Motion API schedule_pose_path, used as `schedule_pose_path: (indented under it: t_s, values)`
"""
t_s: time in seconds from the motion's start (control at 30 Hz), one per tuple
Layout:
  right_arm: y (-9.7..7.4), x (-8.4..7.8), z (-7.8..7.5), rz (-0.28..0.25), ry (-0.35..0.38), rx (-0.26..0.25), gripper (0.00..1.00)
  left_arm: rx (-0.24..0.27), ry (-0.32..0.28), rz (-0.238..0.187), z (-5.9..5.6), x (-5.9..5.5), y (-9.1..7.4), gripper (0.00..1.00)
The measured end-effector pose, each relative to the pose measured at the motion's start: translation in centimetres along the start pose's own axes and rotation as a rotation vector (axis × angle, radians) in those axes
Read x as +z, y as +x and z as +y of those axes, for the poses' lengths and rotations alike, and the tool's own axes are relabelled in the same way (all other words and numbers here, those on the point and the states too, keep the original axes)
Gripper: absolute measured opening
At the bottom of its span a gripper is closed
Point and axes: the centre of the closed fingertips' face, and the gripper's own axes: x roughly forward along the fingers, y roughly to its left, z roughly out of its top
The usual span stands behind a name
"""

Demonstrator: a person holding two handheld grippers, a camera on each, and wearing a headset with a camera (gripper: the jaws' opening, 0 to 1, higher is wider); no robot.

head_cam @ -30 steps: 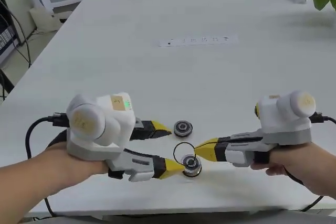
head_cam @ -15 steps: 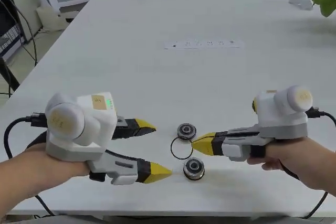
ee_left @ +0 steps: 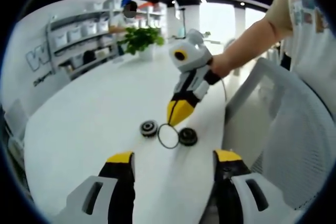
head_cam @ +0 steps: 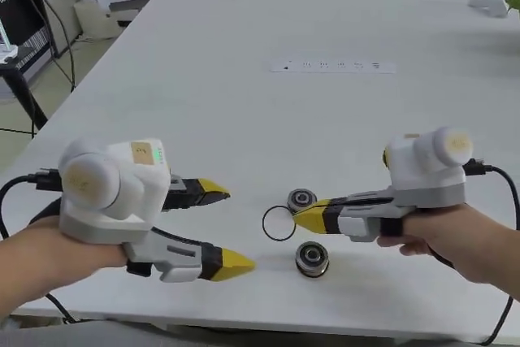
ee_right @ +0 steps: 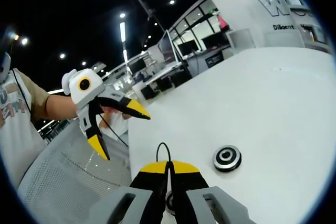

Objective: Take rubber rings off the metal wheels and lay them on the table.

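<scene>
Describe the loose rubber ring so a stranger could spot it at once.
On the white table, near its front edge, two metal wheels lie close together. The right gripper pinches the rubber ring in its shut yellow tips beside them: a thin black open loop, not a thick metal disc.

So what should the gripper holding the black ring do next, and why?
Probably lower the rubber ring onto bare table and open. The right hand-held gripper is shut on it, it hangs free of both metal wheels, and the left hand-held gripper is open and empty.
</scene>
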Motion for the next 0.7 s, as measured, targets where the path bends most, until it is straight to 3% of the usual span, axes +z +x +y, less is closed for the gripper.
schedule_pose_path:
  t_s: [0.7]
  values:
    - [3.3,-1.2,0.3,0.094,-0.068,0.008,0.0,0.032,-0.043,0.012,0.7,-1.3,-1.3,0.64]
